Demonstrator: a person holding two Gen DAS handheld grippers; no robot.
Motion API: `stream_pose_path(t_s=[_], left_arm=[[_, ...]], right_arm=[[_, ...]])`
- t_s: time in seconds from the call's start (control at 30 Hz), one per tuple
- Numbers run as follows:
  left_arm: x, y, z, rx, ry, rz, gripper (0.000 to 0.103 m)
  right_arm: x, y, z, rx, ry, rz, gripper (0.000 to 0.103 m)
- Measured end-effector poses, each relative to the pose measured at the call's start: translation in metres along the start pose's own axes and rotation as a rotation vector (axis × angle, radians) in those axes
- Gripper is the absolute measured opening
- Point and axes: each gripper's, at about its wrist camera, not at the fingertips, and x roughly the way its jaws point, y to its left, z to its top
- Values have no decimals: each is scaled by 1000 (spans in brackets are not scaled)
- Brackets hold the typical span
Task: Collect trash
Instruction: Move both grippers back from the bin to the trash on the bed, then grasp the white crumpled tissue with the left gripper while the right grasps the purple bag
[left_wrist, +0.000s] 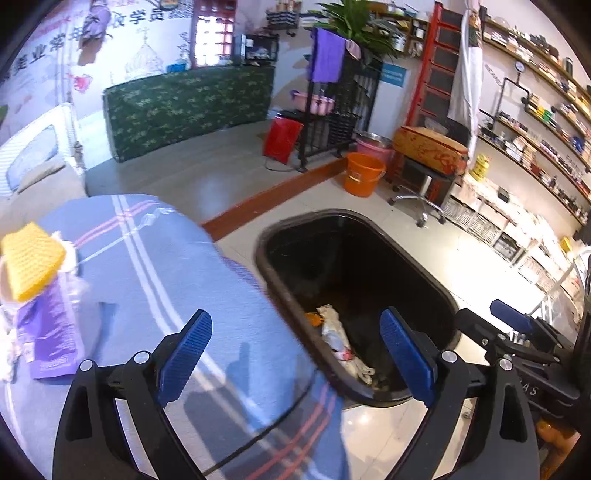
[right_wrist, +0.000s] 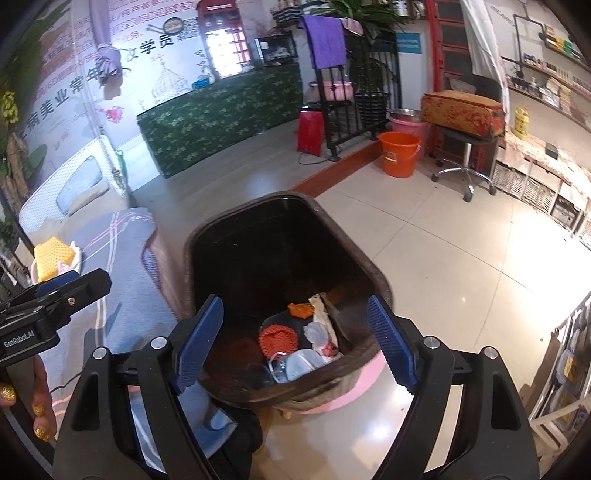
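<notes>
**A:** Quick check: both grippers look empty to me. The left gripper (left_wrist: 295, 358) has its jaws spread wide with nothing between them, low centre of its view, half over the table (left_wrist: 155, 258) edge and half over the bin (left_wrist: 436, 291). Same for the right gripper (right_wrist: 295, 343): wide open and hanging right above the bin (right_wrist: 373, 273).

**B:** Yep. Bin already has stuff at the bottom, an orange net (right_wrist: 277, 339), clear cups, a wrapper (left_wrist: 338, 334). What's left is at the left edge of the left view: the yellow sponge (left_wrist: 29, 258) and purple packet (left_wrist: 51, 336) on the cloth.

**A:** So I'd swing the left one back there, jaws wide, come in low, and pinch the packet by its edge so it doesn't drag the cloth.

**B:** And close fully before lifting, thin packets probably slip.
</notes>
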Motion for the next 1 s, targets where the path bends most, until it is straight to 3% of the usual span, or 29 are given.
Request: stream_pose_path(t_s=[0.3,0.63,0.83,1.0], left_arm=[[-27,54,-21,-113,-10,112,92],[-68,143,-58,-300,-9,253,92],[-91,196,-75,-355,-4,352,92],[-92,244,-77,-322,33,431,92]], right_arm=[[7,52,1,-96,20,111,81],[14,136,0,-220,72,299,81],[19,196,-2,-293,110,401,81],[17,232,-8,-339,123,440,81]])
